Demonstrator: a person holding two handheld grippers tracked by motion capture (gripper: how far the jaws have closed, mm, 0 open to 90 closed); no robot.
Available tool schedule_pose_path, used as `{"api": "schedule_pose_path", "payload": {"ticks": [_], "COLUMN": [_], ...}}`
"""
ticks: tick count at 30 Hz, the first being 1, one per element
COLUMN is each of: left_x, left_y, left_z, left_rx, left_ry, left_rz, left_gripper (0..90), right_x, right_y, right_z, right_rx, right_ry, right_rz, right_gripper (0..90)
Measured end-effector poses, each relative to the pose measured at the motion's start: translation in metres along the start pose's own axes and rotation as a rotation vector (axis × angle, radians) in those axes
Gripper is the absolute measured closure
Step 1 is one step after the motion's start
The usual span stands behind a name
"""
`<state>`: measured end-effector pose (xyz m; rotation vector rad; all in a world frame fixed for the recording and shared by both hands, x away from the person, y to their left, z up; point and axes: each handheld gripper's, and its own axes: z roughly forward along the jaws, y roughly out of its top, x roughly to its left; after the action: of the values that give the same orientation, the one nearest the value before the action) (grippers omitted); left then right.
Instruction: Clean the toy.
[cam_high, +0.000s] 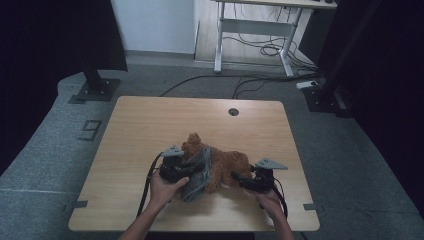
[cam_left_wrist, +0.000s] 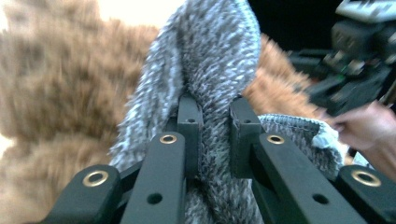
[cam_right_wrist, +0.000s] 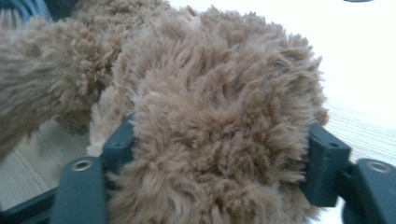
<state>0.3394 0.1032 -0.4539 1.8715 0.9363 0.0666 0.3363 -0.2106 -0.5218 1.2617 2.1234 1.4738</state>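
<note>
A brown plush bear (cam_high: 227, 162) lies on the wooden table (cam_high: 150, 125) near its front edge, head toward the left gripper. A grey knit garment (cam_high: 197, 175) is draped over the bear's body. My left gripper (cam_high: 190, 170) is shut on a fold of this grey knit (cam_left_wrist: 210, 56), which is pinched between its jaws (cam_left_wrist: 215, 126). The bear's fur (cam_left_wrist: 56, 93) fills the background there. My right gripper (cam_high: 236, 176) reaches in from the right; its jaws (cam_right_wrist: 224, 149) sit on both sides of a furry brown limb (cam_right_wrist: 219, 116) and press into the fur.
A round cable hole (cam_high: 233, 111) sits at the table's far edge. Beyond the table, a white desk frame (cam_high: 252, 30) stands over loose floor cables (cam_high: 270, 50). A black stand base (cam_high: 95, 90) is on the floor at far left.
</note>
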Motion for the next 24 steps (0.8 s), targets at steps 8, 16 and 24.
{"api": "schedule_pose_path", "payload": {"ticks": [8,16,24], "left_x": [-0.042,-0.06,-0.03], "left_y": [0.057,0.045,0.034], "left_z": [0.039,0.109,0.07], "left_rx": [0.03,0.161,0.086], "left_ry": [-0.024,-0.02,0.044], "left_rz": [0.101,0.126,0.073], "left_gripper": [77.3,77.1,77.7], "right_x": [-0.002,-0.003,-0.003], "right_y": [-0.006,-0.007,-0.007], "right_z": [-0.004,-0.003,-0.003], "right_rx": [-0.017,-0.025,-0.03], "right_ry": [0.021,0.011,0.006], "right_rz": [-0.041,-0.042,-0.05], "right_gripper": [35.0,34.9,35.2]}}
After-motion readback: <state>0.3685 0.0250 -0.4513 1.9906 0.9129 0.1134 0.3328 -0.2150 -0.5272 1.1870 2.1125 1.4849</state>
